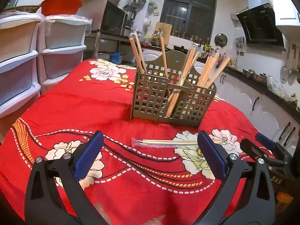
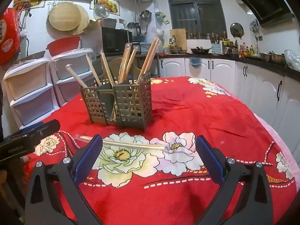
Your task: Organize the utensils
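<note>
A grey perforated utensil holder (image 1: 172, 97) (image 2: 120, 101) stands mid-table with several wrapped wooden chopstick pairs (image 1: 210, 69) (image 2: 148, 56) upright in its compartments. One wrapped chopstick pair (image 1: 165, 142) (image 2: 123, 143) lies flat on the cloth in front of the holder. My left gripper (image 1: 150, 146) is open, low over the table, just short of that pair, nothing between its blue pads. My right gripper (image 2: 149, 148) is open too, its fingertips level with the lying pair, empty. In the left wrist view the right gripper (image 1: 266, 150) shows at the right edge.
A red floral cloth (image 2: 196, 112) covers the table. White plastic drawer units (image 1: 22, 60) stand along the left side. Kitchen cabinets (image 2: 253, 82) and a counter run along the right and back. A scrap of clear wrapper (image 1: 155, 220) lies near the front edge.
</note>
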`<state>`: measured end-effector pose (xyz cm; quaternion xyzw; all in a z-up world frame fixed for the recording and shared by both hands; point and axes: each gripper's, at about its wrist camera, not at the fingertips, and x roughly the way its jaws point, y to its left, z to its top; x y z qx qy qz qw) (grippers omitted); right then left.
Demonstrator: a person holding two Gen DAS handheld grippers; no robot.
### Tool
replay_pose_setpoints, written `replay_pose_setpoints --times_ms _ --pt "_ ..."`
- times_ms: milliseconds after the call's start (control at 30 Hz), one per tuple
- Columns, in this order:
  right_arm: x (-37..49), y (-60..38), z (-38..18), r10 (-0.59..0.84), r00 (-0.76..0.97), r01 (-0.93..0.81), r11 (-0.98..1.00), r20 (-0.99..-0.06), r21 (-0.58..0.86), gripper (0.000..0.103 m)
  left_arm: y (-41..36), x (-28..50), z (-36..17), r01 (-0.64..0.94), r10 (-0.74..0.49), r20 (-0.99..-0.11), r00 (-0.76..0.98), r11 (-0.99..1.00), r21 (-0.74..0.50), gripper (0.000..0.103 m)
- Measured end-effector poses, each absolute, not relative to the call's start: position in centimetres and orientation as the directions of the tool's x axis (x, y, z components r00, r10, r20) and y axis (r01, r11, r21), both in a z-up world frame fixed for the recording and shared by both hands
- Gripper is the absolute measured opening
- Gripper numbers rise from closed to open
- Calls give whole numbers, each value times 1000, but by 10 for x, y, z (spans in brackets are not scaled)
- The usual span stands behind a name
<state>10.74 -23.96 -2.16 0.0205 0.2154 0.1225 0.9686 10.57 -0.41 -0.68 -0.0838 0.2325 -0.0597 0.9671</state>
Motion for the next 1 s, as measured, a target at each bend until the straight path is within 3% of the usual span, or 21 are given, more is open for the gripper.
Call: replay_pose_setpoints --times_ms 1000 --pt "106 -243 -22 237 882 -214 972 -407 101 96 -9 104 -5 77 -138 -429 893 985 -156 91"
